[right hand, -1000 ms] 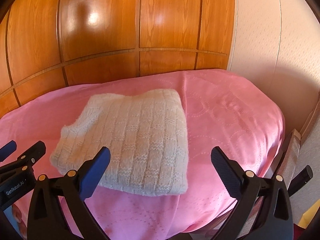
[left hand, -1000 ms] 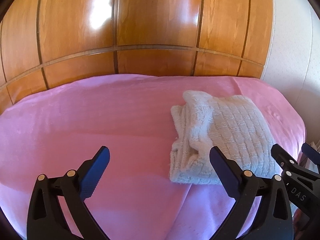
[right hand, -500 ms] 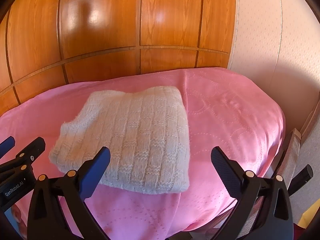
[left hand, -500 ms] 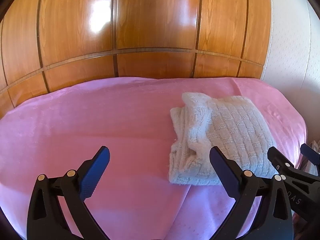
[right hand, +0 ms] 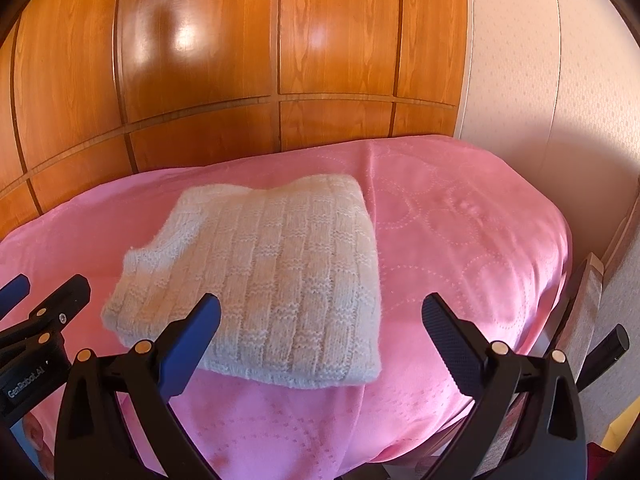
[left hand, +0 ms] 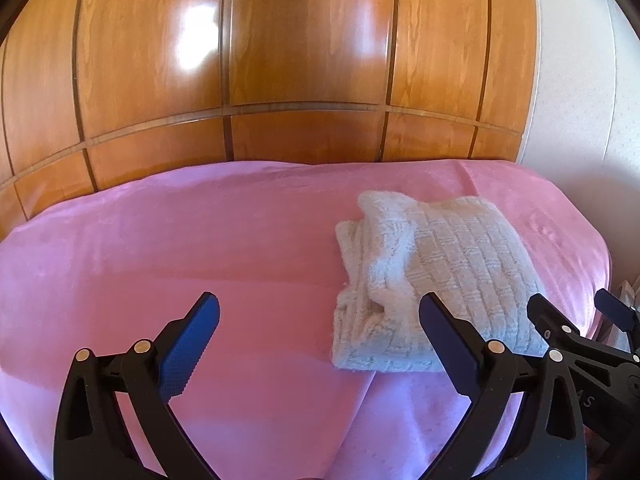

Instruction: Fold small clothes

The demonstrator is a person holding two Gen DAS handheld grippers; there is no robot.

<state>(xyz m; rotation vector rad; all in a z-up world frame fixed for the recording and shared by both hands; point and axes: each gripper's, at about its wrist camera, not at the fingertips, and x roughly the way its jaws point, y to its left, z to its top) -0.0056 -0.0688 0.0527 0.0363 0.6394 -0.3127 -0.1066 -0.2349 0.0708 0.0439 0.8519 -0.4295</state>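
A: Item one?
B: Folded cream knitted woollen garment (right hand: 272, 280), basket-weave ribs, fuzzy, matt.

A: Beneath it?
B: Pink cloth bedspread (left hand: 160, 248), soft sheen; stitched dotted circles in the right wrist view.

A: Backing?
B: Orange-brown panelled wooden wardrobe doors (left hand: 304, 52), varnished, glossy, grain showing. Beside them, cream wall (right hand: 516, 48), finely textured, matt.

A: Tools?
B: Left claw (left hand: 320, 344) and right claw (right hand: 320, 346): black matt plastic, blue pads (left hand: 188, 344) finely stippled, brass-coloured rivets (left hand: 142, 346).

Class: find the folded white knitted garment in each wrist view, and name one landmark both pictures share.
Left wrist view: folded white knitted garment lies right of centre on the pink bedcover.
Right wrist view: garment lies centre-left.
Shared landmark: the wooden panelled wall behind the bed.
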